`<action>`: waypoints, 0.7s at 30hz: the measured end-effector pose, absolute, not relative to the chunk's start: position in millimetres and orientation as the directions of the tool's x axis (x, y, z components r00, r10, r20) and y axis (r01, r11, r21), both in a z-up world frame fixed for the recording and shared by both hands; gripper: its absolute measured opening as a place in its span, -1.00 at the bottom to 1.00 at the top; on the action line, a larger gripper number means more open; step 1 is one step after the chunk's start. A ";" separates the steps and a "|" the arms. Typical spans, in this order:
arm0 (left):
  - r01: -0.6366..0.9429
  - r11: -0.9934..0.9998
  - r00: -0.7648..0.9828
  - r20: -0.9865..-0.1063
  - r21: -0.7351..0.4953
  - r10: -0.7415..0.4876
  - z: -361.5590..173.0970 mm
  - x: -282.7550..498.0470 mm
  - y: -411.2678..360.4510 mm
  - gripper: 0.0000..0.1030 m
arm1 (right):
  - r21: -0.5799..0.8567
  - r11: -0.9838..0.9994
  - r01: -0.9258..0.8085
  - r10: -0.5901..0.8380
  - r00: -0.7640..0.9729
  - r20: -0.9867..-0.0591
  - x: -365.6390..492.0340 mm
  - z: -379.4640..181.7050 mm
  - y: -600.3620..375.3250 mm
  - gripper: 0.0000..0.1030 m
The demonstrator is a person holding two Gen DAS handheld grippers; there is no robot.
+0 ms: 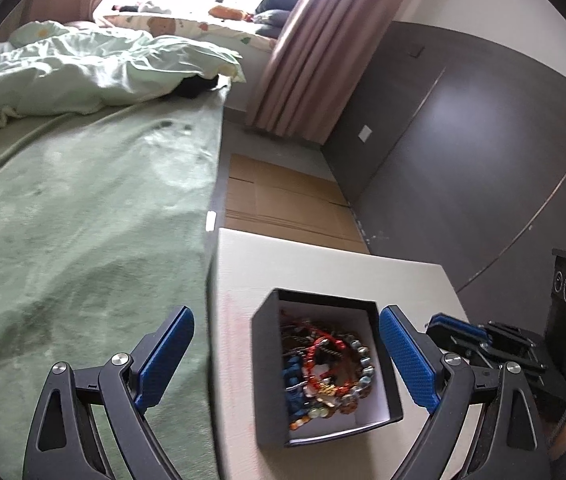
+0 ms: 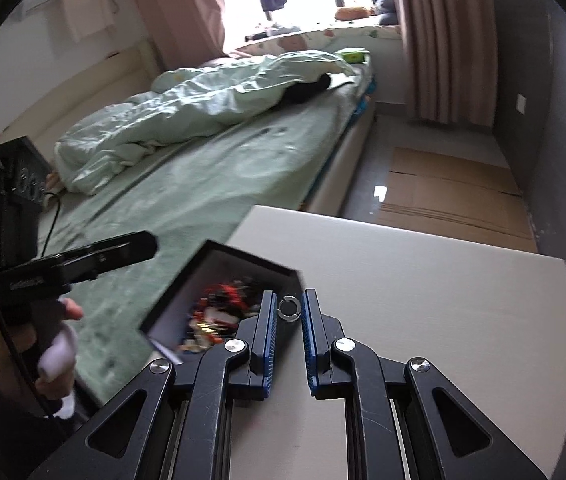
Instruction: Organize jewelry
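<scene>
Above the table (image 2: pixel 423 280), my right gripper (image 2: pixel 289 314) clamps a small ring (image 2: pixel 288 308); my left gripper (image 1: pixel 287 360) stands wide apart over the jewelry box (image 1: pixel 267 372).

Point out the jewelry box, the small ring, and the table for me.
jewelry box (image 1: pixel 269 376): left wrist view, on its dark left wall.
small ring (image 2: pixel 287 309): right wrist view, on its metal band, between the jaws.
table (image 2: pixel 443 300): right wrist view, on its bare white top.
</scene>
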State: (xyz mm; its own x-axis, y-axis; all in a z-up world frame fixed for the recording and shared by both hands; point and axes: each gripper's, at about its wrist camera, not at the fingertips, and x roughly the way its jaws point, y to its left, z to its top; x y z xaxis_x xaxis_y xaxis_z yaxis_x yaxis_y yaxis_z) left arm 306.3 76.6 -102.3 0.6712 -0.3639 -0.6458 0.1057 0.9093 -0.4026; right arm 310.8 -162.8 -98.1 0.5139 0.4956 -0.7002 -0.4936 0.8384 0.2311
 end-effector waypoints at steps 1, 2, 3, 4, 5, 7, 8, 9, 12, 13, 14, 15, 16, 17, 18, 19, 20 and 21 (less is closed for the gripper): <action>0.095 0.911 0.671 -0.650 -0.401 -0.357 -102.7 305.4 80.1 0.83 | 0.236 0.832 -0.502 0.505 0.509 -0.697 309.2 -98.3 -160.3 -0.73; 0.088 0.910 0.668 -0.654 -0.404 -0.355 -103.4 304.8 84.1 0.83 | 0.248 0.822 -0.512 0.520 0.499 -0.693 307.4 -98.7 -154.5 -0.73; 0.082 0.908 0.666 -0.655 -0.411 -0.357 -103.9 304.0 87.6 0.83 | 0.261 0.815 -0.518 0.533 0.489 -0.691 306.8 -99.0 -150.5 -0.73; 0.075 0.906 0.665 -0.656 -0.417 -0.357 -103.9 303.6 90.7 0.83 | 0.272 0.810 -0.520 0.541 0.482 -0.689 305.1 -98.8 -148.5 -0.73; 0.069 0.904 0.664 -0.656 -0.422 -0.357 -104.0 303.2 94.0 0.83 | 0.287 0.803 -0.522 0.553 0.472 -0.686 304.6 -99.2 -145.0 -0.73; 0.062 0.901 0.666 -0.655 -0.430 -0.358 -103.0 300.8 99.9 0.83 | 0.309 0.787 -0.533 0.574 0.451 -0.684 302.3 -100.4 -137.1 -0.73; 0.059 0.900 0.667 -0.654 -0.432 -0.358 -102.1 299.6 102.1 0.83 | 0.317 0.783 -0.535 0.580 0.444 -0.682 302.0 -101.1 -134.7 -0.73; 0.058 0.899 0.669 -0.652 -0.434 -0.358 -100.7 298.1 104.5 0.83 | 0.324 0.780 -0.536 0.585 0.439 -0.682 302.0 -102.2 -132.2 -0.73; 0.059 0.898 0.675 -0.645 -0.436 -0.357 -96.2 296.3 107.0 0.83 | 0.327 0.781 -0.532 0.582 0.432 -0.689 302.9 -105.3 -123.6 -0.73; 0.061 0.896 0.677 -0.641 -0.439 -0.360 -93.6 295.9 107.5 0.83 | 0.324 0.784 -0.529 0.577 0.430 -0.694 305.9 -106.1 -121.3 -0.73; 0.062 0.895 0.678 -0.639 -0.442 -0.363 -91.8 296.0 107.6 0.83 | 0.312 0.793 -0.523 0.562 0.431 -0.706 306.4 -105.6 -117.9 -0.72; 0.064 0.892 0.679 -0.635 -0.447 -0.368 -89.4 296.0 107.3 0.83 | 0.289 0.806 -0.517 0.540 0.442 -0.716 305.8 -103.6 -114.7 -0.70; 0.068 0.889 0.680 -0.630 -0.454 -0.374 -86.8 295.2 107.0 0.83 | 0.282 0.812 -0.511 0.530 0.446 -0.721 304.8 -101.1 -113.5 -0.46; 0.075 0.884 0.682 -0.623 -0.462 -0.383 -83.0 293.9 105.8 0.83 | 0.284 0.817 -0.502 0.528 0.453 -0.718 303.7 -99.3 -114.9 -0.13; 0.081 0.882 0.682 -0.619 -0.464 -0.389 -81.3 292.3 105.1 0.83 | 0.285 0.823 -0.491 0.525 0.465 -0.713 302.6 -97.6 -117.4 -0.02; 0.091 0.882 0.680 -0.618 -0.463 -0.395 -77.9 290.7 102.0 0.83 | 0.286 0.831 -0.478 0.519 0.478 -0.709 301.1 -96.0 -120.8 0.00; 0.095 0.882 0.678 -0.619 -0.461 -0.397 -76.3 289.7 100.2 0.83 | 0.294 0.832 -0.471 0.521 0.478 -0.707 300.0 -94.9 -124.4 0.00; 0.104 0.884 0.678 -0.618 -0.457 -0.399 -73.1 287.1 96.8 0.83 | 0.302 0.831 -0.467 0.525 0.476 -0.706 298.6 -93.9 -127.3 0.00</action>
State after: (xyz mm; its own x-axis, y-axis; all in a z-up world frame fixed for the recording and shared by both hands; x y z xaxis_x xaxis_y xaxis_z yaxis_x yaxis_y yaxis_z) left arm 287.1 96.8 -73.1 0.6777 -0.3990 -0.6177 0.1039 0.8835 -0.4567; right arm 298.6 -127.3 -93.9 0.4761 0.5248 -0.7056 -0.4675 0.8307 0.3024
